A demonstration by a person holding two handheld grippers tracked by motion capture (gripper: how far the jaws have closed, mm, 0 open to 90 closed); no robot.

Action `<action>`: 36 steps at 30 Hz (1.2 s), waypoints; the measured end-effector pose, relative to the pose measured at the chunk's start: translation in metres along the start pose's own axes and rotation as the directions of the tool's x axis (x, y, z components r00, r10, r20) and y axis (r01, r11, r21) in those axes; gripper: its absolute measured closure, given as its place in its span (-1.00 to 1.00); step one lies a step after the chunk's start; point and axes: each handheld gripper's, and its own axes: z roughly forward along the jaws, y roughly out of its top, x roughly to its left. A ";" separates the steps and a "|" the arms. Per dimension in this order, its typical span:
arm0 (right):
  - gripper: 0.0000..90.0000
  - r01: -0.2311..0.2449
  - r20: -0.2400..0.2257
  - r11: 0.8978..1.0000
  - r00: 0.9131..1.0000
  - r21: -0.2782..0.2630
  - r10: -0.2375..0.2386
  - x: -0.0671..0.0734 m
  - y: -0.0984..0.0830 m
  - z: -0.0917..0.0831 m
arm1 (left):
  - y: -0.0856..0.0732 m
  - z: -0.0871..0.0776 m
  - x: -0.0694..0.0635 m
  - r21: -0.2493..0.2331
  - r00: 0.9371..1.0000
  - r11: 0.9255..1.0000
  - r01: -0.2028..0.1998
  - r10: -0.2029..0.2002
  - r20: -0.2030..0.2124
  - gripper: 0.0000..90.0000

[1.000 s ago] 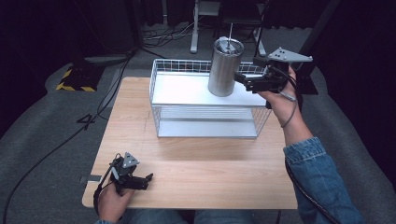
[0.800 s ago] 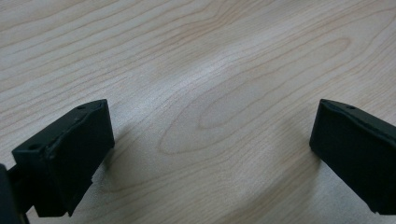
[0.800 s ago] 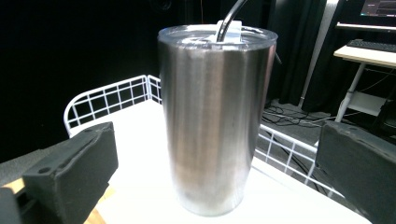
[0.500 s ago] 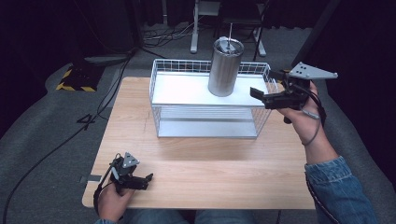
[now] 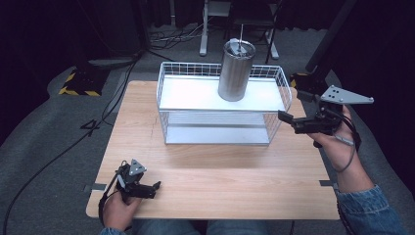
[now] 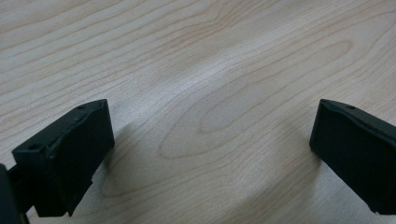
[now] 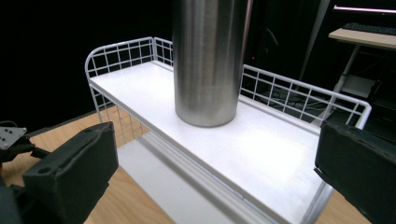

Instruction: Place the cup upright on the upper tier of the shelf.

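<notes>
A steel tumbler [image 5: 236, 71] with a straw in its lid stands upright on the top shelf of a white wire rack [image 5: 195, 95] at the back of the wooden table [image 5: 220, 171]. My right gripper [image 5: 289, 122] hovers open just off the rack's right end, apart from the tumbler. In the right gripper view the tumbler [image 7: 208, 60] stands beyond the gripper [image 7: 215, 172], whose jaws are wide with nothing between them, and the rack [image 7: 121, 46] runs below. My left gripper [image 5: 154, 190] rests low at the table's front left, open [image 6: 210, 149] over bare wood.
The rack's lower shelf [image 5: 215, 133] carries nothing. Bare wood lies between the rack and the front edge. Behind the table are desk legs [image 5: 203, 29], floor cables and a yellow-and-black striped block [image 5: 78, 83] at the left.
My right gripper has let go of the tumbler and drawn back to the right and toward the person. The tumbler stays upright on the top shelf. The left gripper has not moved.
</notes>
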 end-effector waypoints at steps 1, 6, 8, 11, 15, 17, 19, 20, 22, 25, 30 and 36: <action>-1.00 -0.001 0.001 1.000 1.000 0.005 0.001 0.000 -0.003 -0.002 | 0.000 0.000 0.000 0.001 1.000 1.000 0.001 -0.001 0.000 -1.00; -1.00 -0.012 0.009 1.000 1.000 0.025 0.011 0.002 -0.018 -0.008 | 0.000 0.000 0.000 0.001 1.000 1.000 0.004 -0.004 0.000 -1.00; -1.00 -0.019 0.012 0.999 1.000 0.033 0.018 0.002 -0.024 -0.009 | 0.000 0.000 0.000 0.001 1.000 1.000 0.003 -0.003 0.000 -1.00; -1.00 -0.039 0.006 0.998 0.999 0.045 0.039 0.003 -0.036 -0.010 | 0.000 0.000 0.000 0.001 1.000 1.000 0.003 -0.003 0.000 -1.00; -1.00 -0.046 0.009 0.997 0.999 0.065 0.045 0.003 -0.051 -0.010 | 0.000 0.000 0.000 0.001 1.000 1.000 0.003 -0.003 0.000 -1.00; -1.00 -0.054 0.008 0.996 0.999 0.075 0.054 0.003 -0.060 -0.010 | 0.000 0.000 0.000 0.001 1.000 1.000 0.003 -0.003 0.000 -1.00; -1.00 -0.056 0.011 0.995 0.998 0.084 0.056 0.002 -0.066 -0.009 | 0.000 0.000 0.000 0.001 1.000 1.000 0.003 -0.003 0.000 -1.00; -1.00 -0.060 0.012 0.994 0.998 0.088 0.059 0.002 -0.070 -0.009 | 0.000 0.000 0.000 0.001 1.000 1.000 0.003 -0.003 -0.001 -1.00; -0.99 -0.062 0.010 0.994 0.998 0.089 0.061 0.002 -0.080 -0.009 | 0.000 0.000 0.000 0.001 1.000 1.000 0.003 -0.003 -0.001 -1.00; -0.98 -0.066 0.006 0.993 0.998 0.096 0.065 0.003 -0.090 -0.008 | 0.000 0.000 0.000 0.001 1.000 1.000 0.004 -0.004 -0.001 -1.00; -0.97 -0.060 0.011 0.990 0.998 0.126 0.059 0.005 -0.110 -0.004 | 0.000 0.000 0.000 0.001 1.000 1.000 0.003 -0.003 0.000 -0.99; -0.94 -0.049 0.006 0.986 0.999 0.162 0.048 0.009 -0.132 0.001 | 0.000 0.000 0.000 0.002 1.000 1.000 0.004 -0.004 0.000 -1.00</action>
